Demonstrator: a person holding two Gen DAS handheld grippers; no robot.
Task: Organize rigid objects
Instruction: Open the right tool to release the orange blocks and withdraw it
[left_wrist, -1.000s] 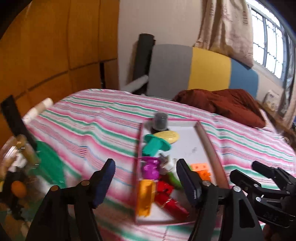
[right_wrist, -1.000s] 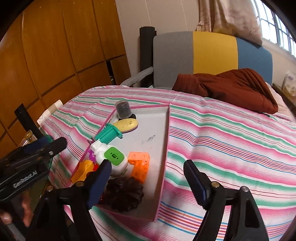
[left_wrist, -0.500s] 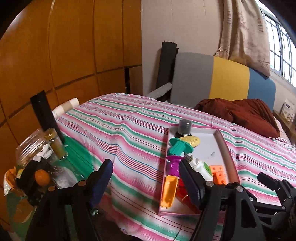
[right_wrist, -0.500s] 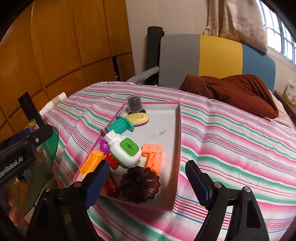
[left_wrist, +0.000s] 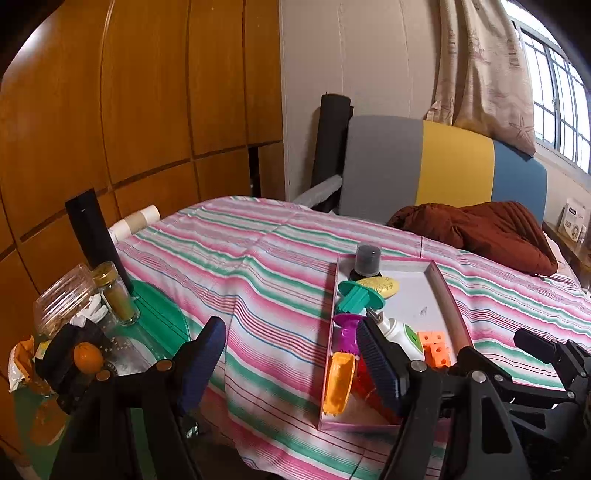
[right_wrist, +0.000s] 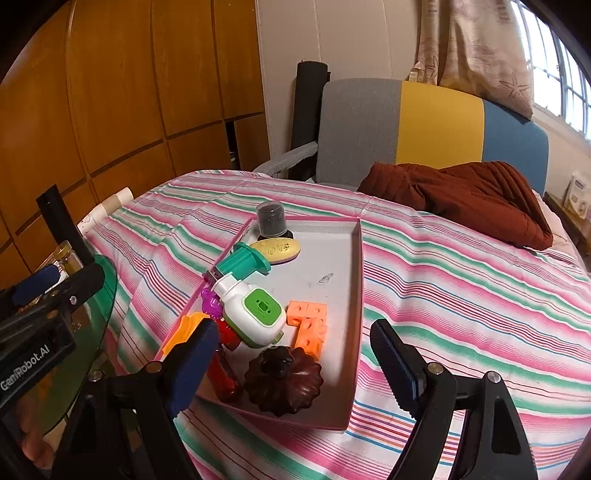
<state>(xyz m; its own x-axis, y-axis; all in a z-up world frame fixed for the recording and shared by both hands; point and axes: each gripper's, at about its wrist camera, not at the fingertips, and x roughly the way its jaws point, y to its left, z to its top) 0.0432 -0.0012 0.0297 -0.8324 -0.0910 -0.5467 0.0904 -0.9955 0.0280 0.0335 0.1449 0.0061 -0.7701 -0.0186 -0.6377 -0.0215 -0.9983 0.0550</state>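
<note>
A pink-walled tray (right_wrist: 359, 280) (left_wrist: 441, 291) lies on the striped bedspread and holds several toys. In it are a dark brown fluted mould (right_wrist: 283, 380), orange cubes (right_wrist: 309, 325), a white-and-green gadget (right_wrist: 255, 314), a teal spool (right_wrist: 245, 261), a yellow oval (right_wrist: 275, 249) and a dark capped jar (right_wrist: 271, 219). My right gripper (right_wrist: 291, 363) stands open over the tray's near end, with nothing between its fingers. To the left of the tray my left gripper (left_wrist: 288, 363) is open and empty too, above the bedspread's edge.
A green glass side table (left_wrist: 155, 317) at the left carries a spice jar (left_wrist: 115, 291), a plastic tub (left_wrist: 64, 295) and an orange fruit (left_wrist: 88, 356). A brown blanket (right_wrist: 461, 195) lies at the head of the bed. Bare striped bedspread (right_wrist: 461, 295) spreads right of the tray.
Both grippers have drawn back from the tray and lifted slightly, so more of the bed and the side table shows. Both stay open; no toy has moved.
</note>
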